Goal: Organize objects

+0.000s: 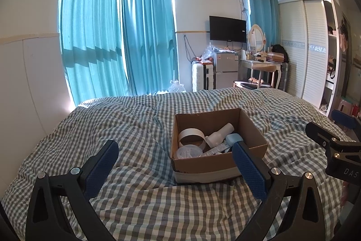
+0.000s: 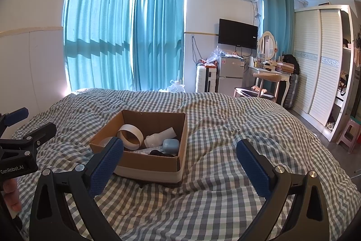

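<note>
cardboard box (image 1: 216, 164) sits on the soft checked quilt (image 1: 135, 123), holding a tape roll (image 1: 191, 138), a white bottle (image 1: 217, 137), a pale blue case (image 1: 234, 139) and a clear lid (image 1: 188, 151) at its near-left corner; left gripper (image 1: 176, 162) hangs just in front of the box, spread wide, holding nothing; right gripper (image 2: 180, 159) near the box's right side, also wide and empty; risk: quilt gives under any push, so a finger catching the rim could tip the box, and the crowded items may snag or drag out together
</note>
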Motion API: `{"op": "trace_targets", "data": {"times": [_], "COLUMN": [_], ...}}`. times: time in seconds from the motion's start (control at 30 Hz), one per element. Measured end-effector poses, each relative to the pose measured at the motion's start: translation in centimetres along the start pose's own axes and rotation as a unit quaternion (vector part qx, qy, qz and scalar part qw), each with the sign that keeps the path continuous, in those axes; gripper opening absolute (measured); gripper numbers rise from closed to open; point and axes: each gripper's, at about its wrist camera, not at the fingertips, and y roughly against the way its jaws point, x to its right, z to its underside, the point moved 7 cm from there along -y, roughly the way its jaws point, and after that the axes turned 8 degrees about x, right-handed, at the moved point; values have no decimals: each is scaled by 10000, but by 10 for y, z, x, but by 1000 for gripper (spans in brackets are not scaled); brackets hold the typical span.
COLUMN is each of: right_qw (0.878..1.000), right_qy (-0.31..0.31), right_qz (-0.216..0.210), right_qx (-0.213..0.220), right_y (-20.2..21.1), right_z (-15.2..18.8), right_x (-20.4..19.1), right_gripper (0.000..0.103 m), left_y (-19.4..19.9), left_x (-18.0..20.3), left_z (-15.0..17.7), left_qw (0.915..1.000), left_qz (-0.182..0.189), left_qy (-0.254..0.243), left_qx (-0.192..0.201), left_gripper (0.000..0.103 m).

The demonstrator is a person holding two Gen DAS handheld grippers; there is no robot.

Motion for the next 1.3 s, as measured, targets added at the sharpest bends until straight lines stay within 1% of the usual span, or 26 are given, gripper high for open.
{"op": "trace_targets", "data": {"times": [0.3, 0.53, 0.7, 1.3], "right_qw": [10000, 10000, 9999, 9999], "right_qy": [4, 36, 26, 33], "right_qz": [-5, 3, 25, 29], "right_qx": [-39, -68, -120, -157], "right_y": [-1, -1, -4, -6], "right_z": [2, 5, 8, 12], "right_x": [-1, -2, -1, -3], "right_gripper": [101, 101, 101, 101], "left_y": [-2, -2, -3, -3], "left_x": [-2, 0, -4, -5], "left_z": [4, 5, 6, 8], "left_qw": [10000, 10000, 9999, 9999], "left_qz": [11, 17, -55, -18], "left_qy": [24, -28, 24, 36], "left_qx": [-78, -58, -102, -113], "left_gripper": [103, 103, 103, 103]}}
